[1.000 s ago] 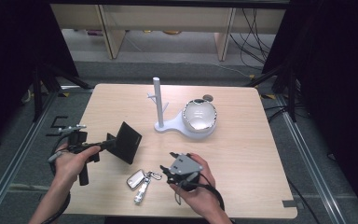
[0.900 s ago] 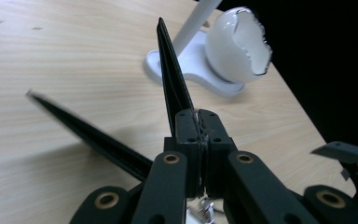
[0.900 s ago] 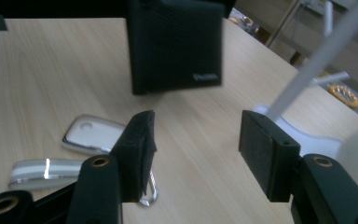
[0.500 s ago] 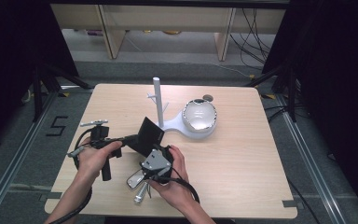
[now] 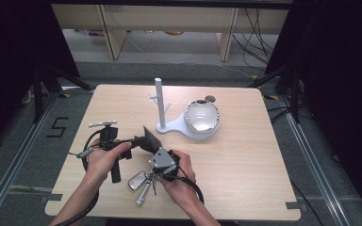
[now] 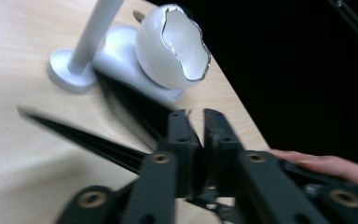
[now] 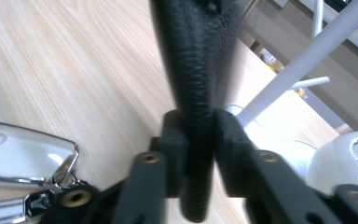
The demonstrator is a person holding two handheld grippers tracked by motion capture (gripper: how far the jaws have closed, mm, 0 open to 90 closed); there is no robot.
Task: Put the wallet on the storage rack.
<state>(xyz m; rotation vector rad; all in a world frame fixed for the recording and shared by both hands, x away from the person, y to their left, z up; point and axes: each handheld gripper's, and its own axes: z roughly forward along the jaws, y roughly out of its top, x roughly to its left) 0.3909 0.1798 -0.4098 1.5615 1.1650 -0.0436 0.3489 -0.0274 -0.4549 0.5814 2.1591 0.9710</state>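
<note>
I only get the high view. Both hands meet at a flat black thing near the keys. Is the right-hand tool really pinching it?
Observer: Yes. In the right gripper view, the right gripper has both jaws pressed against the pouch, whose surface is grainy.
Operator: And the left tool?
Observer: The left gripper has its jaws almost together on a thin black edge. It is blurred, but looks clamped.
Operator: The white bowl looks plain and round to me.
Observer: In the left gripper view, the bowl has a jagged silver rim, like a cracked eggshell.
</note>
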